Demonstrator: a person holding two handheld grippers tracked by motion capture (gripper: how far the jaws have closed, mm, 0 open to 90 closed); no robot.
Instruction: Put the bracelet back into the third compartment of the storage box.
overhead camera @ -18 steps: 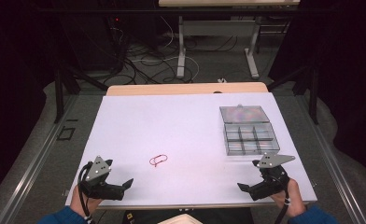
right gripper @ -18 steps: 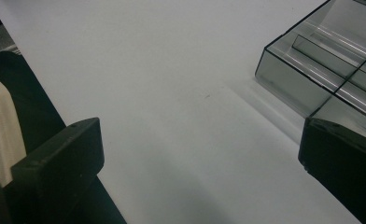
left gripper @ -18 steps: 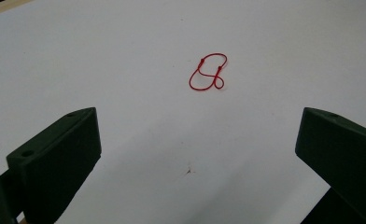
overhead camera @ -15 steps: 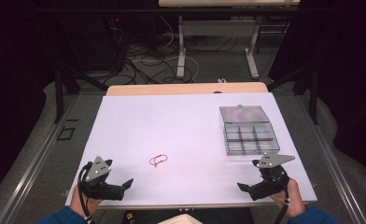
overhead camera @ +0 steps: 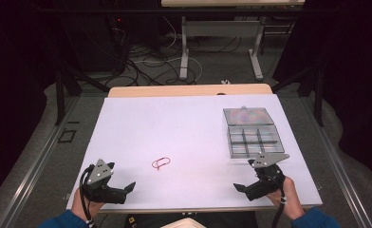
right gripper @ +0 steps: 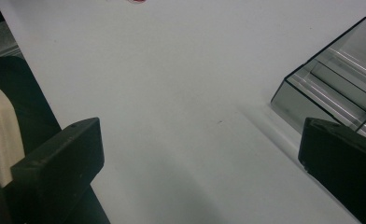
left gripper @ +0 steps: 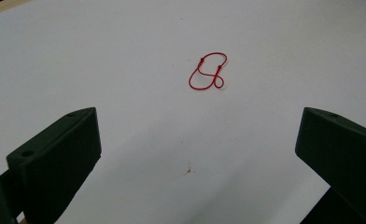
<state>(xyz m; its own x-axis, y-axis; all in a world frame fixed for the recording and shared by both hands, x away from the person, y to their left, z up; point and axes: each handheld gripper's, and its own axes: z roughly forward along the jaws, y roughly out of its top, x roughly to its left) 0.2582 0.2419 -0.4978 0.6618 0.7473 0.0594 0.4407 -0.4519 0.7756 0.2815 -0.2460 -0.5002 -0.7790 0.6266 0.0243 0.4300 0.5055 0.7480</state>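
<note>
1. Left tongs (overhead camera: pixel 129 186) rest at the counter's (overhead camera: pixel 184 128) near edge, jaws wide, empty.
2. Right tongs (overhead camera: pixel 238 187) likewise, wide and empty.
3. Red loop (overhead camera: pixel 161 163), possibly a rubber band, lies at one o'clock from the left tongs.
4. Compartment box (overhead camera: pixel 251 135) sits at twelve o'clock from the right tongs.

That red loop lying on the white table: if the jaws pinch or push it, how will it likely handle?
The red loop looks thin and twisted over itself, so it is probably floppy and would sag or untwist when lifted. It lies flat on the table, so wide jaws may struggle to get under it. It seems very light; a push would likely slide it.
</note>
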